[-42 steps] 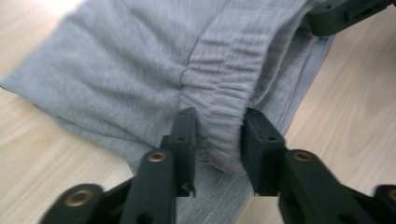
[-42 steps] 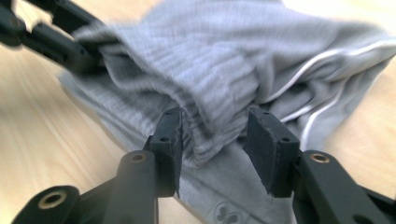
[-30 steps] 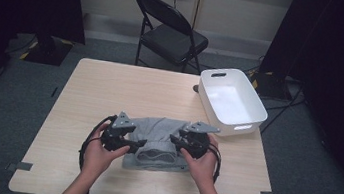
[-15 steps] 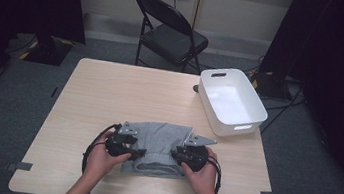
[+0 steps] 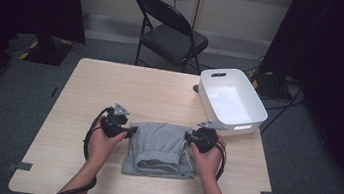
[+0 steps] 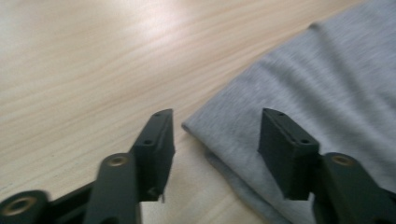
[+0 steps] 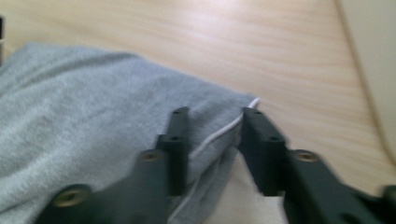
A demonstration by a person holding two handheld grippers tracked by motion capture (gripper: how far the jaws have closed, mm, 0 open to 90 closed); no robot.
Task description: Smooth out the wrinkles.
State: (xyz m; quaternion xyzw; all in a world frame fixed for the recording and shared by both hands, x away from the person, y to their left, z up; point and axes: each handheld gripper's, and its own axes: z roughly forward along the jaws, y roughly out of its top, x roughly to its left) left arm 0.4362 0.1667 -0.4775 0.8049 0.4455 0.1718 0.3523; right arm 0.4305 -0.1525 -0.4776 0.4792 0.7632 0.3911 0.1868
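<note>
A folded grey garment [image 5: 160, 148] lies on the wooden table [image 5: 150, 94] near its front edge. My left gripper [image 5: 124, 130] is at the garment's left edge, and in the left gripper view its jaws [image 6: 217, 116] stand open over a corner of the grey cloth [image 6: 327, 88]. My right gripper [image 5: 192, 139] is at the garment's right edge. In the right gripper view it [image 7: 215, 114] is open, with the cloth's edge [image 7: 93, 130] and a white cord [image 7: 219, 133] lying between the jaws.
A white bin [image 5: 232, 100] stands empty at the table's right rear corner, close to my right hand. A black folding chair [image 5: 168, 31] is behind the table. Bare tabletop stretches to the left and behind the garment.
Both hands came toward the front edge half a second ago and have since moved back away. The garment now lies folded with both grippers at its far corners.
</note>
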